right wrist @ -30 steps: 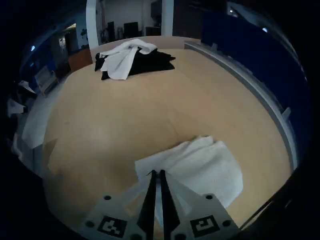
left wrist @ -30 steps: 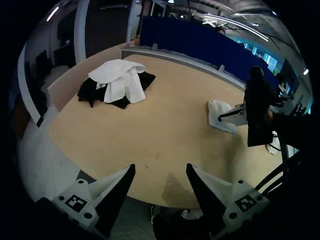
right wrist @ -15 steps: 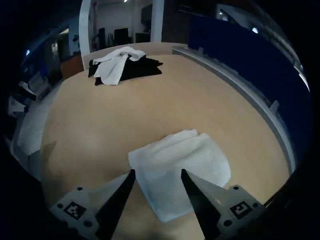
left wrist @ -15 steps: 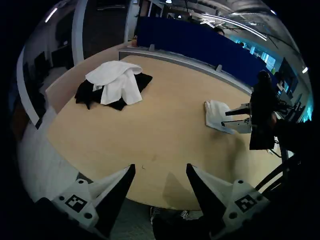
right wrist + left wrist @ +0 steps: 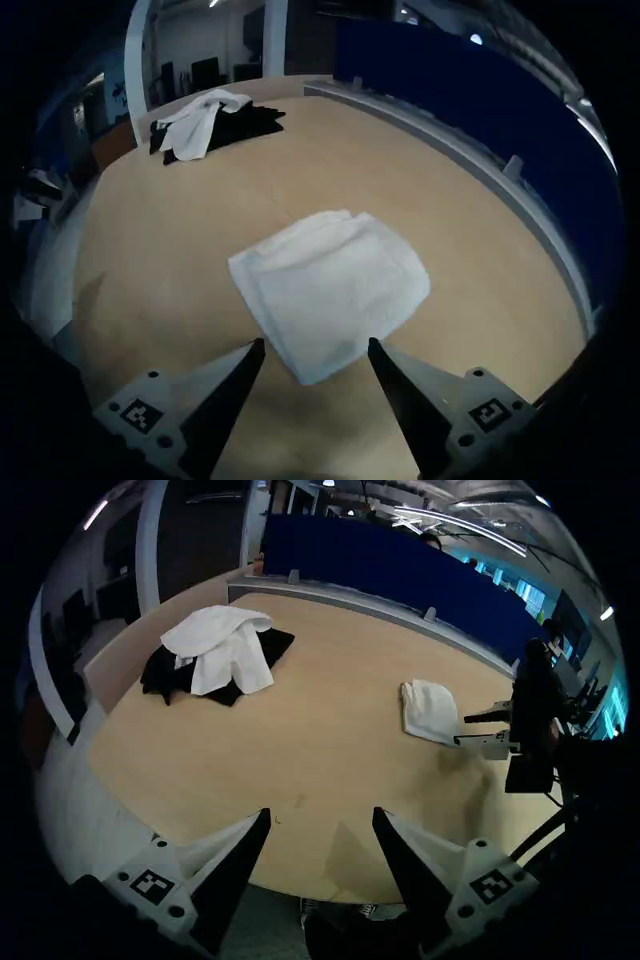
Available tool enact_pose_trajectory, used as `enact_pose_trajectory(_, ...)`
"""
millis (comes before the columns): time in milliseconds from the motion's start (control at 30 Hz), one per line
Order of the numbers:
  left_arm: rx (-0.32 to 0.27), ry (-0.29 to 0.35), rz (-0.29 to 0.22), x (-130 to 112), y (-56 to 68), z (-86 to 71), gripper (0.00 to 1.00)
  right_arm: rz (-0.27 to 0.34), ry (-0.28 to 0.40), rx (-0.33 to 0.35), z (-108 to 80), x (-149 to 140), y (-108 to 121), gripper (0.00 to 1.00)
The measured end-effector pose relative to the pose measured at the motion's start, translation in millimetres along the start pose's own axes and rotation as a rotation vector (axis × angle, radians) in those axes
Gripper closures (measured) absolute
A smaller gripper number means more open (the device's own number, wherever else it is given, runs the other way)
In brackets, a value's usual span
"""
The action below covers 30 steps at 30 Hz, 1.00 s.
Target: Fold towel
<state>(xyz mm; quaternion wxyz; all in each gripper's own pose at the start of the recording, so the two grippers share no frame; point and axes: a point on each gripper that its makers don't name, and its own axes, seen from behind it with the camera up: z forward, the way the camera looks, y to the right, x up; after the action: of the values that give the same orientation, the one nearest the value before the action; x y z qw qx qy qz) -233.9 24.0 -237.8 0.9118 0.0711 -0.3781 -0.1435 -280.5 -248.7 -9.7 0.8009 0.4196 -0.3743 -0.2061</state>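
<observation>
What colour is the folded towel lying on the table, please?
White; the folded towel shows best in the right gripper view.

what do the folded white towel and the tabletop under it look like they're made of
The folded white towel looks like soft terry cotton: matte, faintly nubby, with puffy rounded fold edges. The pale tan tabletop looks like wood-look laminate or veneer, smooth with a low sheen; which one is unclear.

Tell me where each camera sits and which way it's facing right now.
Left gripper view: rides the left gripper, looking across the table at the cloth pile; its open jaws show, with the right gripper farther off.
Right gripper view: rides the right gripper, looking down at the folded towel; its open jaws show.
Shared: folded towel, cloth pile, table, blue partition.
</observation>
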Motion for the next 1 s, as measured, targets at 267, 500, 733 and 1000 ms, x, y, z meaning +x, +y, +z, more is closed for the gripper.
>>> enact_pose_trajectory(267, -0.003, 0.000, -0.004, -1, 2.4, -0.3, 0.06, 0.034, -0.027, -0.005, 3.5, -19, 0, 0.07)
enact_pose_trajectory(500, -0.001, -0.001, -0.008, -2, 1.5, -0.8, 0.06, 0.062, -0.038, 0.003, 7.1, -28, -3, 0.19)
enact_pose_trajectory(733, -0.001, -0.001, -0.009, -2, 2.8, -0.6, 0.06, 0.078, -0.039, 0.007, 8.3, -29, -5, 0.35)
enact_pose_trajectory(1000, -0.002, 0.000, -0.013, -2, 3.0, -0.7, 0.06, 0.082, -0.048, -0.001, 8.8, -31, -3, 0.75)
